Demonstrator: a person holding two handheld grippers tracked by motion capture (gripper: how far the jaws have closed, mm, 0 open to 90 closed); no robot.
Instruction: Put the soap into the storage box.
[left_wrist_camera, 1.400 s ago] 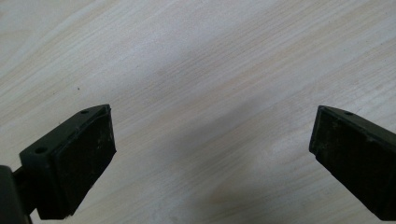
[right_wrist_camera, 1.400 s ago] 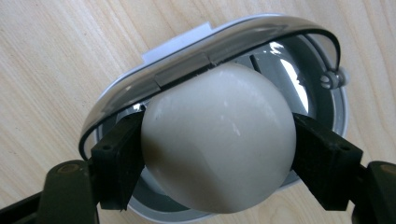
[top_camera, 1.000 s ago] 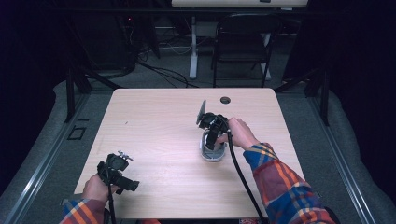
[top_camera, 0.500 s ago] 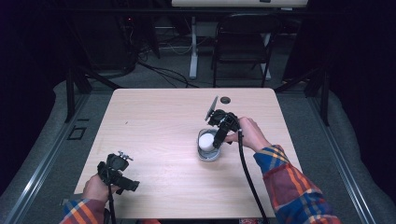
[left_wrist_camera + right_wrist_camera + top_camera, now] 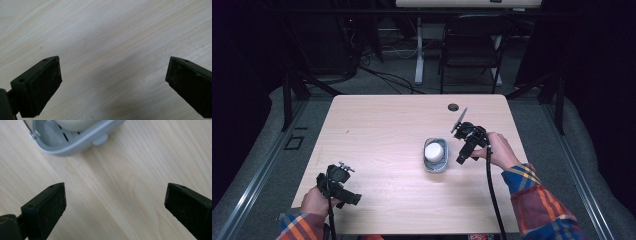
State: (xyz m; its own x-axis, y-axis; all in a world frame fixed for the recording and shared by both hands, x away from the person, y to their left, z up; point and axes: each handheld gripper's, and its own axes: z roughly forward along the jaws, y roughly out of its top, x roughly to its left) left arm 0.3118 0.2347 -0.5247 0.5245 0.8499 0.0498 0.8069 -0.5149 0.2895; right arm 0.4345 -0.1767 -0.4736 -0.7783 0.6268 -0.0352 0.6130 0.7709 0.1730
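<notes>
A grey tray (image 5: 435, 165) with a white rounded object (image 5: 435, 150) in it sits right of the table's middle. My right gripper (image 5: 460, 159) hangs just to the right of the tray, apart from it. Its jaws have just been opening and stand wide apart with nothing between them. The right gripper view has the tray's grey rim (image 5: 75, 145) at the top and bare wood between the pads (image 5: 51, 210). My left gripper (image 5: 354, 199) rests near the front left corner, open over bare wood, its black pads (image 5: 47, 82) far apart.
The light wooden table (image 5: 377, 130) has a small dark grommet hole (image 5: 453, 107) near its far edge. A folding chair (image 5: 472, 45) and a desk leg (image 5: 418, 50) with cables stand beyond the table. Dark floor surrounds it.
My right gripper let go over the tray and drew away to the right, uncovering the white object in the tray. My left hand has kept still.
</notes>
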